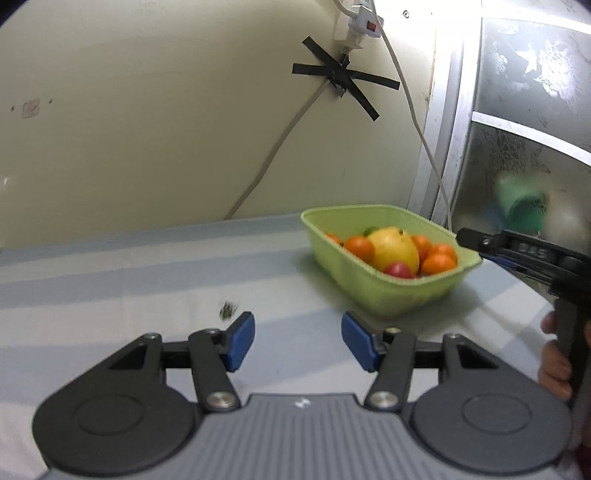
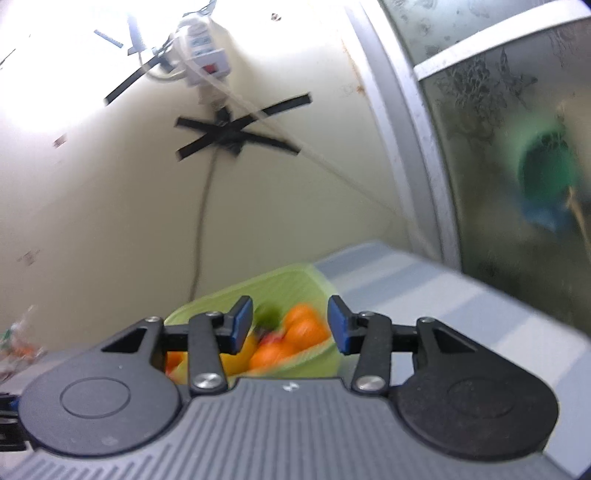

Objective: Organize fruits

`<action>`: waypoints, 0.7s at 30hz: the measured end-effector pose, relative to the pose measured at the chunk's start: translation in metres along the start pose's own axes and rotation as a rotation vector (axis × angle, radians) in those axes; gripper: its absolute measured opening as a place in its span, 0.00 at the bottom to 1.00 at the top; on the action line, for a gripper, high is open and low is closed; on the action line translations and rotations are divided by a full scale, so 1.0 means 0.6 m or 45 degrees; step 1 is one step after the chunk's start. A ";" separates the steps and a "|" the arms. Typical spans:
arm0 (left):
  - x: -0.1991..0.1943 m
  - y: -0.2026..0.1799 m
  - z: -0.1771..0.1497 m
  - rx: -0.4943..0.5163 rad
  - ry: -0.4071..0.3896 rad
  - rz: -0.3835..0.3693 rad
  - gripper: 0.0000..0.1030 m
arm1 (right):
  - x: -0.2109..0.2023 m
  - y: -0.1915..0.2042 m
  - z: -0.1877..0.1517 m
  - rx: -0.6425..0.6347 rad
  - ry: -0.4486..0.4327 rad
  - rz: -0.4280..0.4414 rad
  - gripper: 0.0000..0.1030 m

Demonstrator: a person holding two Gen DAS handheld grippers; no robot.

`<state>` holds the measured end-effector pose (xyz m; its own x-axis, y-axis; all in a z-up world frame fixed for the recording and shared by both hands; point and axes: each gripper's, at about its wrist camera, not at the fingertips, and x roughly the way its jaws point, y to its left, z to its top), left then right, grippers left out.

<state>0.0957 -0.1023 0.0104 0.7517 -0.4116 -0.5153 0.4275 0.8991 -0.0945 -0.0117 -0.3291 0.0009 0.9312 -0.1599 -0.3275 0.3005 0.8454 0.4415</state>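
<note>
A light green basket [image 1: 373, 295] stands on the striped table [image 1: 129, 288], ahead and to the right of my left gripper [image 1: 297, 338]. It holds a large yellow fruit [image 1: 395, 251], several oranges [image 1: 360, 248], a red fruit [image 1: 398, 270] and a bit of something green [image 1: 370, 230]. The left gripper is open and empty over bare cloth. My right gripper [image 2: 290, 325] is open too, hovering just before the basket [image 2: 295, 284], with blurred oranges [image 2: 306, 328] showing between its fingers but not touched. In the left wrist view the right gripper [image 1: 466, 237] reaches over the basket's right rim, held by a hand [image 1: 554, 365].
A small dark speck [image 1: 228, 309] lies on the cloth near the left fingertip. Behind the table a cream wall carries a black tape cross [image 1: 341, 79], a power strip [image 1: 364, 20] and hanging cables. A frosted glass door [image 1: 517, 129] bounds the right side.
</note>
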 end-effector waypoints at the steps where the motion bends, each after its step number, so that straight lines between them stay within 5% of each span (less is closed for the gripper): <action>1: 0.000 0.002 -0.005 -0.009 0.002 -0.003 0.52 | -0.014 0.011 -0.008 -0.011 -0.001 0.006 0.49; 21: -0.026 -0.001 -0.037 0.020 -0.126 0.074 0.57 | -0.070 0.037 -0.053 0.050 0.068 0.045 0.52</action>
<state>0.0724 -0.0933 -0.0003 0.8211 -0.3724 -0.4326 0.3891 0.9197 -0.0533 -0.0507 -0.2874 -0.0019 0.9293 -0.1021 -0.3550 0.2765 0.8294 0.4854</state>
